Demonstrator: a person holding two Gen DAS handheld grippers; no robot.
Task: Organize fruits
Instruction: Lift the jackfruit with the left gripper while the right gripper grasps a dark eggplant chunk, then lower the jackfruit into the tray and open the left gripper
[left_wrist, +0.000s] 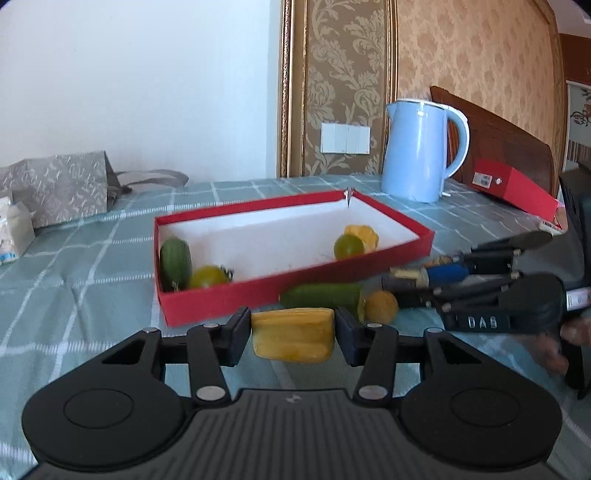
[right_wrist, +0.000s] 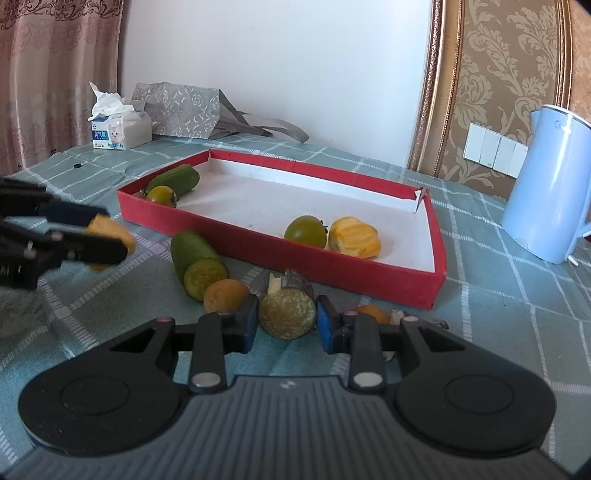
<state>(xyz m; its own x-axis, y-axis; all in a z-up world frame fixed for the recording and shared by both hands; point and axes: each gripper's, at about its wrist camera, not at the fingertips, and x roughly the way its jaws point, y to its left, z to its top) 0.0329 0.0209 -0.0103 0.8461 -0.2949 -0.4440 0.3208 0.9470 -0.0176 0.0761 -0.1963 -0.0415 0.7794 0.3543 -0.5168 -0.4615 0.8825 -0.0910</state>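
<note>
L hand-held gripper (left_wrist: 293, 334): clamped on a ribbed yellow fruit chunk (left_wrist: 293, 338), held just short of the shallow red cardboard box w/ white lining (left_wrist: 295, 282). R hand-held gripper (right_wrist: 287, 319): clamped on a short cut green cucumber stub (right_wrist: 287, 312), low over the desk's teal checked cloth (right_wrist: 517, 314), also near the box's front wall.

Already in box: a whole green cucumber (right_wrist: 177, 179), 2 green-yellow tomatoes (right_wrist: 306, 230), another ribbed yellow piece (right_wrist: 354, 237).

Still out on cloth: a long cut cucumber half (right_wrist: 195, 258), a small round orange fruit (right_wrist: 225, 295), another orange one behind the R finger (right_wrist: 373, 313). Est. roughly half done; 2 in hand, approx 3 left.
</note>
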